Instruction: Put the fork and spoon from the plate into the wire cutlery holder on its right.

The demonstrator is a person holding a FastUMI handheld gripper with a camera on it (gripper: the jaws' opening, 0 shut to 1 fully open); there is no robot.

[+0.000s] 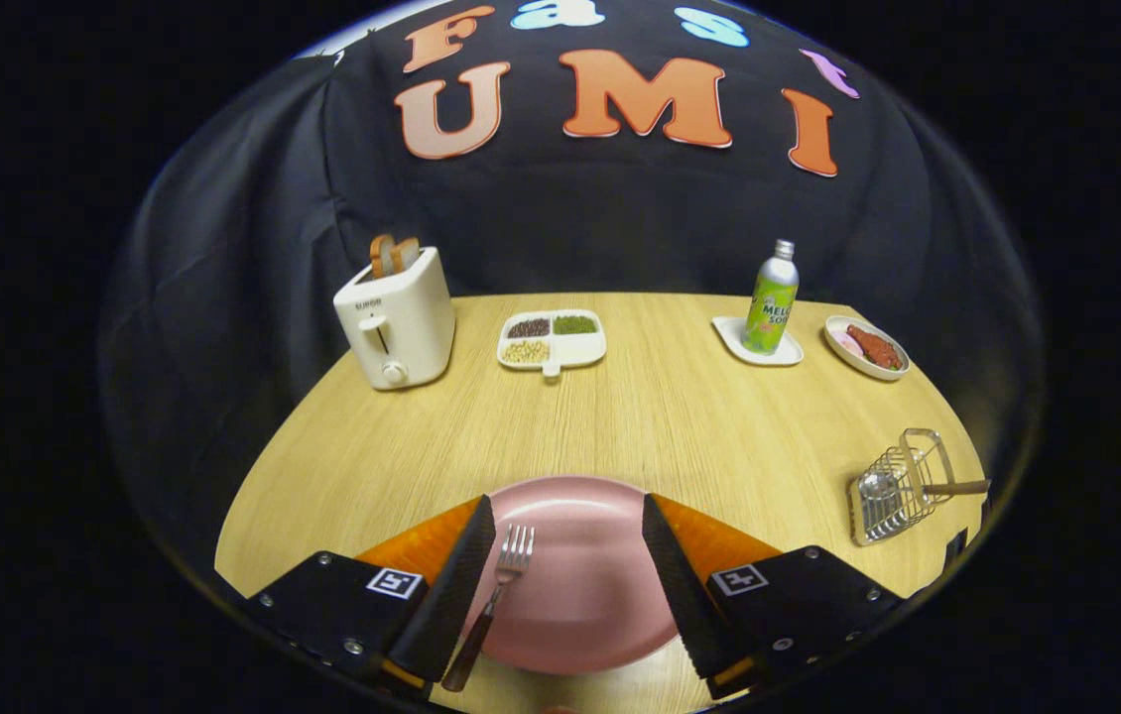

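Observation:
A pink plate point(580, 585) lies on the wooden table right under my fingers. A fork point(501, 585) rests on its left part, tines pointing away, its dark handle running back beside the left finger. My gripper point(568, 511) is open above the plate, with nothing between its fingers. The wire cutlery holder point(903, 486) stands to the right of the plate near the table edge; a utensil lies in it, with a round metal end at its left and a wooden handle sticking out to the right.
At the back of the table stand a white toaster point(397, 317) with bread, a divided white dish point(551, 339) of beans, a green bottle point(771, 297) on a small white tray, and an oval dish point(866, 347) of food.

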